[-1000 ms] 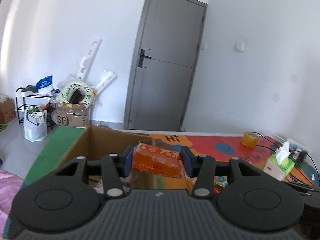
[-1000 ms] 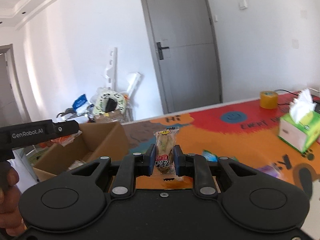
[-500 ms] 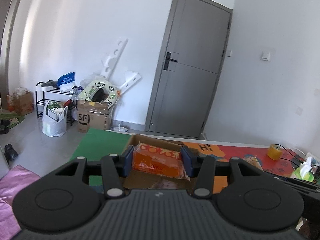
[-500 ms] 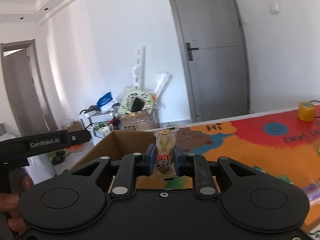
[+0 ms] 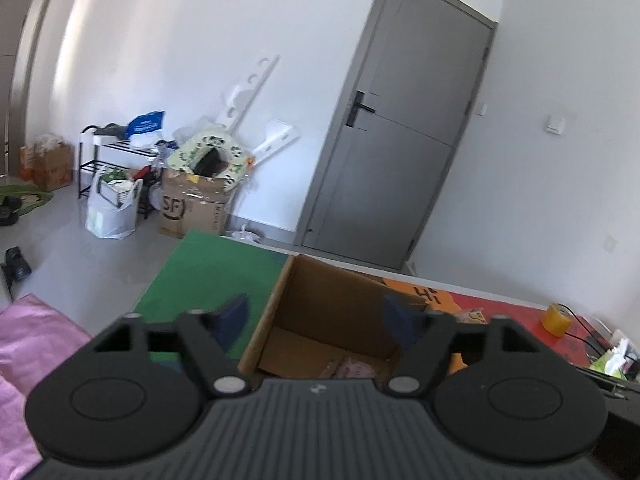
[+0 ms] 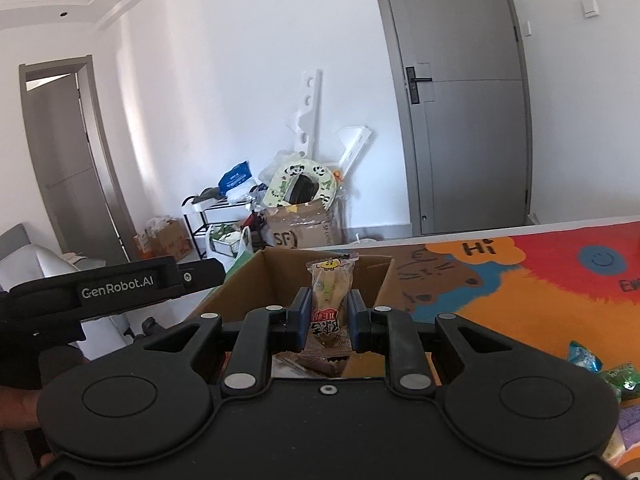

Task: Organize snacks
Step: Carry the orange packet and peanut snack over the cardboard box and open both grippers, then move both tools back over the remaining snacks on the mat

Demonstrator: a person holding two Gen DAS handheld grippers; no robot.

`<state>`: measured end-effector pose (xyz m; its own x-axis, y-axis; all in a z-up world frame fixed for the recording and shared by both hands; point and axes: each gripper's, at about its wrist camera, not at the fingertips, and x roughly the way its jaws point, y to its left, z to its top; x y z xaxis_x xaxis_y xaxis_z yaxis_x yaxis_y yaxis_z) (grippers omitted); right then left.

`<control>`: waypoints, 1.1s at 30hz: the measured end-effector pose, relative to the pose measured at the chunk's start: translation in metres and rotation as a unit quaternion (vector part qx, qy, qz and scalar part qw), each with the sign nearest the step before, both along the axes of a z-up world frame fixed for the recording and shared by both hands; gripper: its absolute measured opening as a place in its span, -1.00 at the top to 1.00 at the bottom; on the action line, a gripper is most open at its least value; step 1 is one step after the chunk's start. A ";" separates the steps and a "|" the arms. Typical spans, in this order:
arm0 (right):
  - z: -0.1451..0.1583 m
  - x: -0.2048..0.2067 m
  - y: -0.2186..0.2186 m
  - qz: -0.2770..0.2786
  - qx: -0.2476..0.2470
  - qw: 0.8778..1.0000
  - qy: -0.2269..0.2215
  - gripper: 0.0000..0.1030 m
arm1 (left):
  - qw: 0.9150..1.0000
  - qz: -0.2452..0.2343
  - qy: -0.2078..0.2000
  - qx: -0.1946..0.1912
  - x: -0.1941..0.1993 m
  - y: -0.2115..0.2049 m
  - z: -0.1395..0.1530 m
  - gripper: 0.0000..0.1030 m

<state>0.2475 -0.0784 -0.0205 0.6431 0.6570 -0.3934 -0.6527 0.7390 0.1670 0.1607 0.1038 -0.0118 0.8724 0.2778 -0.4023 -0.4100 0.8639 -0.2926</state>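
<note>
My left gripper hangs over the open cardboard box, its jaws opening wide with nothing between them. A pale pink packet lies on the box floor; the orange packet is not in sight. My right gripper is shut on a clear-wrapped yellowish snack packet with a red label, held upright just in front of the same box. At the left of the right wrist view is the left tool's black housing, held in a person's hand.
The box stands on a colourful table mat next to a green patch. Loose snack packets lie at the right. A yellow tape roll and a tissue box sit further right. Clutter lines the far wall.
The left jaws have spread apart and the orange packet they held is gone from between them. Both views have swung left toward the box. The right gripper still grips its packet.
</note>
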 end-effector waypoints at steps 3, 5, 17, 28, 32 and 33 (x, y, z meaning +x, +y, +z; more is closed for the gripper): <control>0.000 0.002 0.001 0.001 0.001 1.000 0.005 0.60 | 1.000 0.001 0.001 -0.001 -0.006 0.000 -0.002 -0.53; 0.000 0.003 0.003 0.002 0.004 1.000 0.010 0.60 | 1.000 0.004 0.005 -0.006 -0.009 0.001 -0.002 -0.53; 0.006 -0.002 -0.016 0.002 0.011 1.000 0.025 0.32 | 0.999 0.045 0.010 -0.006 -0.030 -0.004 0.000 -0.68; 0.010 -0.009 -0.068 -0.046 0.015 0.998 0.033 0.04 | 0.999 0.044 0.019 0.005 -0.037 -0.029 0.006 -0.88; 0.015 -0.017 -0.088 -0.069 0.017 0.997 0.028 -0.05 | 1.000 0.014 0.024 0.001 -0.041 -0.041 0.007 -0.89; 0.015 -0.019 -0.092 -0.071 0.015 0.997 0.027 -0.09 | 1.000 0.006 0.026 0.003 -0.042 -0.044 0.008 -0.89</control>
<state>0.2284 -0.1703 -0.0053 0.7094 0.5726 -0.4109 -0.5308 0.8176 0.2230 0.1191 0.0596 -0.0043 0.8465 0.2903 -0.4463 -0.4352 0.8602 -0.2659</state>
